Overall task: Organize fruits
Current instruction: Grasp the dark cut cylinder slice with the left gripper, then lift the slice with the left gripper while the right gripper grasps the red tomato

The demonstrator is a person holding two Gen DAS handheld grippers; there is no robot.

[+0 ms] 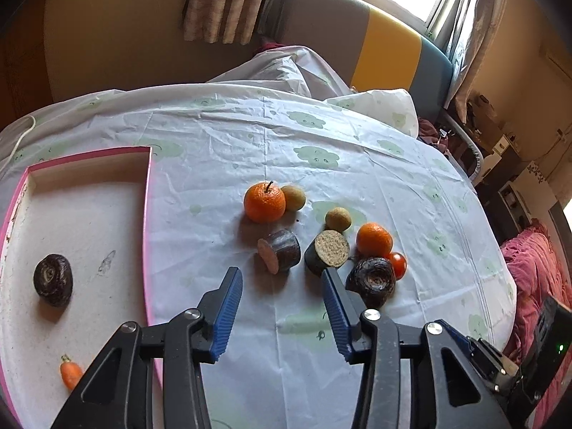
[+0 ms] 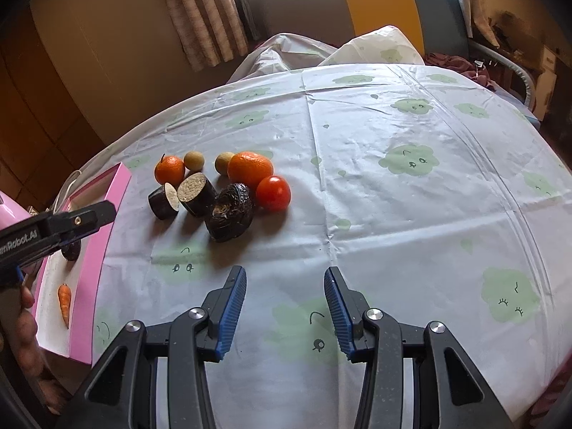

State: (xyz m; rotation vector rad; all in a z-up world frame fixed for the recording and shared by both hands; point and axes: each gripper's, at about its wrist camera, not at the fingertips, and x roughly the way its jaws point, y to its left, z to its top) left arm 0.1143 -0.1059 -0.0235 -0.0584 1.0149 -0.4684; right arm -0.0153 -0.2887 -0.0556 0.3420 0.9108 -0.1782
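Because your left tongs (image 1: pixel 282 286) hang released just short of the crowded fruit cluster, closing on the cut dark piece (image 1: pixel 280 254) may knock the tomato (image 1: pixel 398 264) at 3 o'clock rolling off the bench (image 1: pixel 357 143). Your right tongs (image 2: pixel 285 286) are released, empty; the pink tray (image 1: pixel 147 214) waits at 9 o'clock.

Pink tray (image 1: pixel 148 214) w/ white inside, white cloth (image 2: pixel 393 196) w/ green cloud faces. Two orange mandarins (image 1: pixel 264 203), red tomato (image 2: pixel 273 193), dark purple-black chunks (image 1: pixel 280 254), blue claw pads (image 1: pixel 228 316).
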